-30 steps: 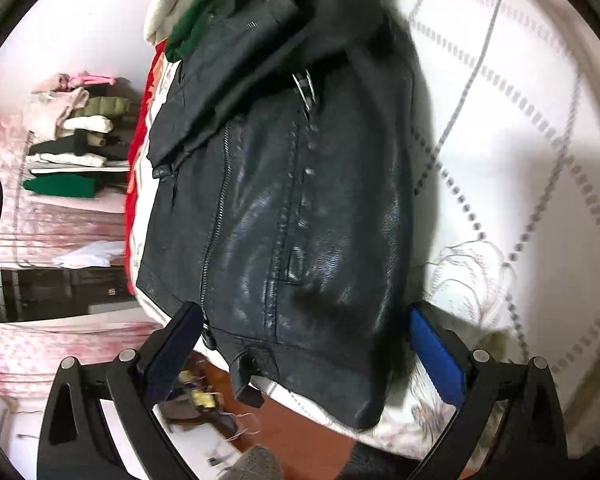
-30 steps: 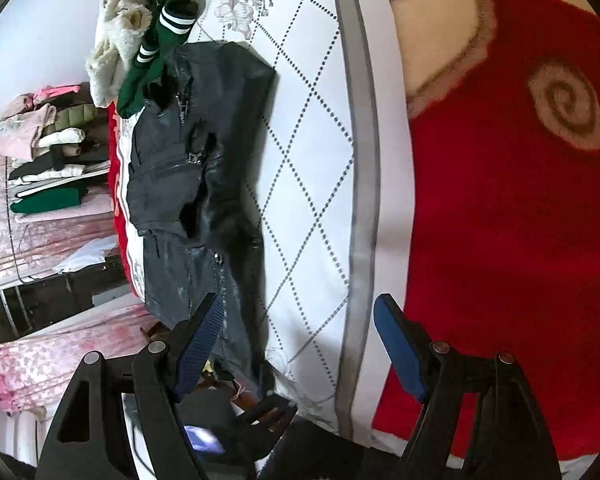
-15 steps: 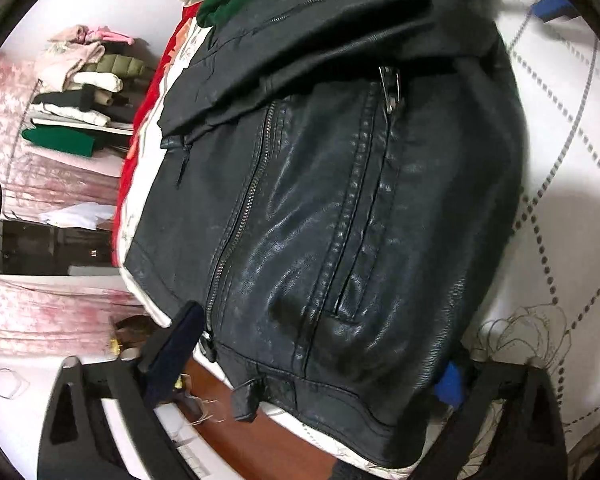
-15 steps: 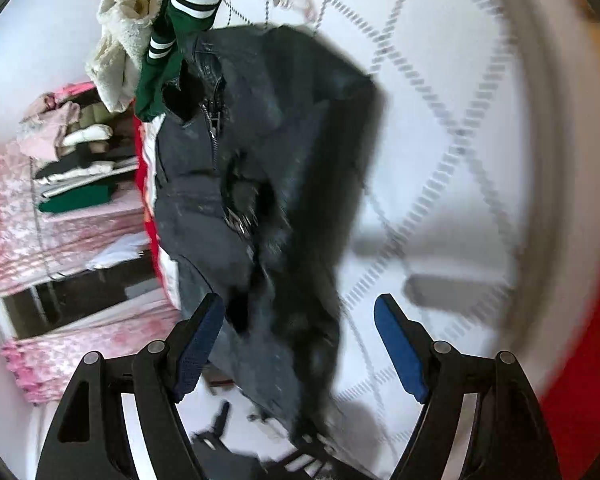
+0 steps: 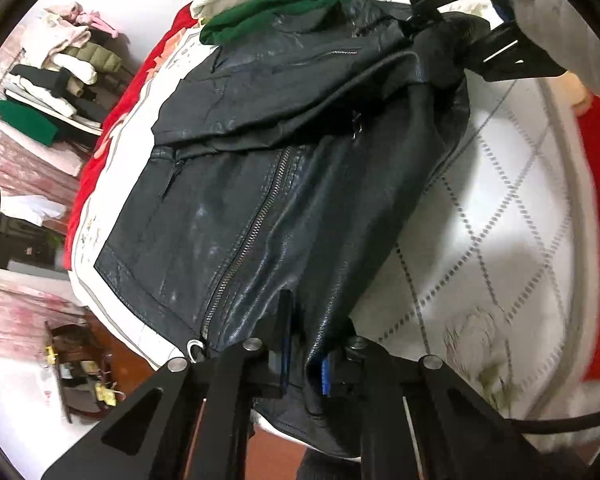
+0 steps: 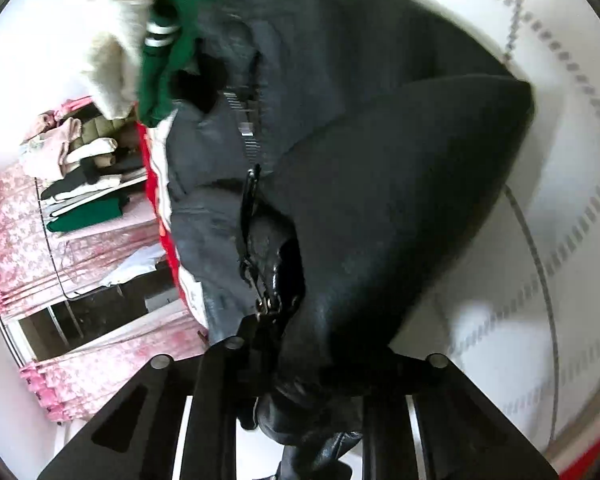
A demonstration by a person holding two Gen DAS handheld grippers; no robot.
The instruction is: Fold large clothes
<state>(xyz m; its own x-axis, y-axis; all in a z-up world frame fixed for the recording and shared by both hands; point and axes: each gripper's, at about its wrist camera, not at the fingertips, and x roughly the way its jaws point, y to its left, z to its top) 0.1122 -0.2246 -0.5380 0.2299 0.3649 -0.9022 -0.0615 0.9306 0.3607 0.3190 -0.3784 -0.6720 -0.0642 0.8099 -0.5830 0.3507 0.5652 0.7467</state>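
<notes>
On the quilted white bedspread (image 5: pixel 500 240), both formerly wide grippers now grip the black leather jacket (image 5: pixel 284 200): left gripper (image 5: pixel 304 364) clamps its hem, right gripper (image 6: pixel 300 376) is closing on leather, so a fold can begin

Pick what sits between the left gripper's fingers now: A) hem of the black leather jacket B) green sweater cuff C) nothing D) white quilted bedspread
A: in the left wrist view the left gripper is shut on the bottom hem of the black leather jacket, beside its zipper.
</notes>
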